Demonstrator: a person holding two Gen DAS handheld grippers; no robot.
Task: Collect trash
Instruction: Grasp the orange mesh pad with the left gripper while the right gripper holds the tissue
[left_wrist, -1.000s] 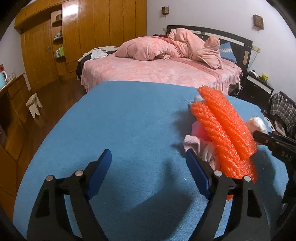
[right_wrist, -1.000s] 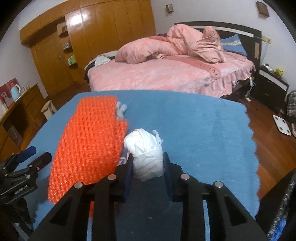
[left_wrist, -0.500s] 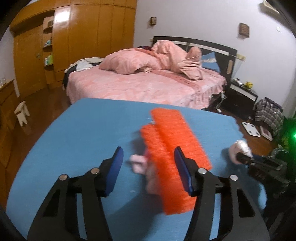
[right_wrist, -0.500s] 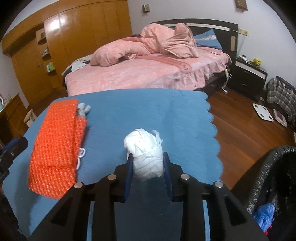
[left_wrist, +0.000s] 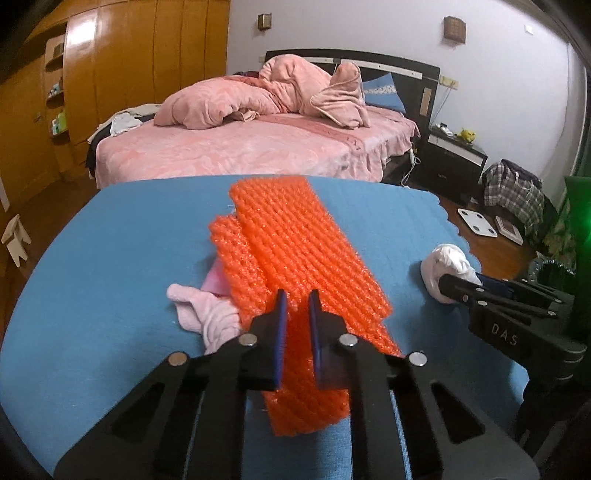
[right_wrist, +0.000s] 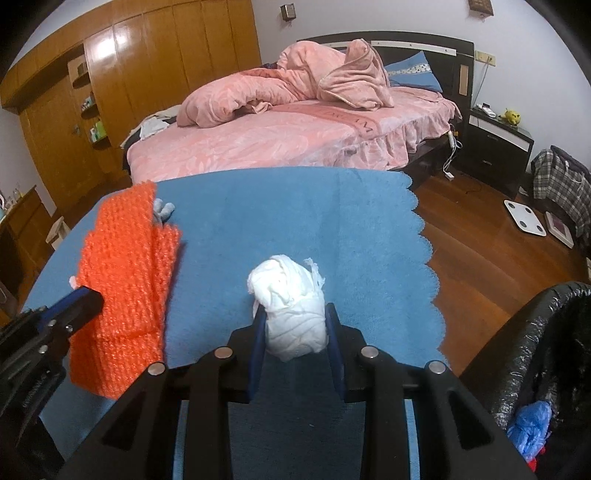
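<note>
Two grippers (left_wrist: 295, 295) (right_wrist: 293, 314) near mat edge (right_wrist: 430, 266)

Left gripper (left_wrist: 295, 301) clamped on orange foam netting (left_wrist: 299, 254), pink cloth (left_wrist: 207, 314) beside, blue table cover (left_wrist: 110, 277)

A home bedroom: pink bed (right_wrist: 295, 144), wooden wardrobe (right_wrist: 155, 74)

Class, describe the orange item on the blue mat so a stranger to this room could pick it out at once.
Start at the blue mat spread before the pink bed. Down its middle lies a long, folded orange foam net, its near end pinched in the left hand-held gripper. Its bright colour and knobbly mesh weave set it apart from the soft pink cloth beside it and the white paper wad in the right hand-held gripper.
</note>
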